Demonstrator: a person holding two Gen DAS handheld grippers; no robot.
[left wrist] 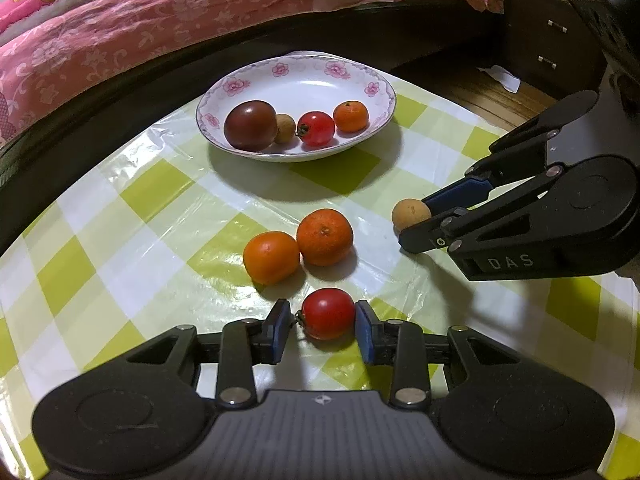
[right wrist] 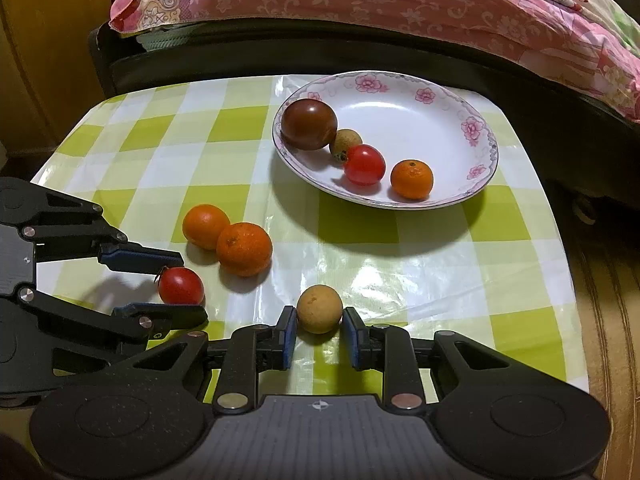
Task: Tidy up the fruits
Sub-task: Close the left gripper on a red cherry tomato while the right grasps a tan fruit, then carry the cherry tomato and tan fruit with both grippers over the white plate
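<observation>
A white flowered plate holds a dark tomato, a tan longan, a red tomato and a small orange. Two oranges lie on the checked cloth. My left gripper has its pads around a red cherry tomato on the table; a small gap shows at the left pad. My right gripper has its pads on both sides of a tan longan, touching or nearly so.
The green and white checked plastic cloth covers a small table. A bed with pink bedding runs behind it. A dark drawer unit stands at the right. The table's right edge drops to a wooden floor.
</observation>
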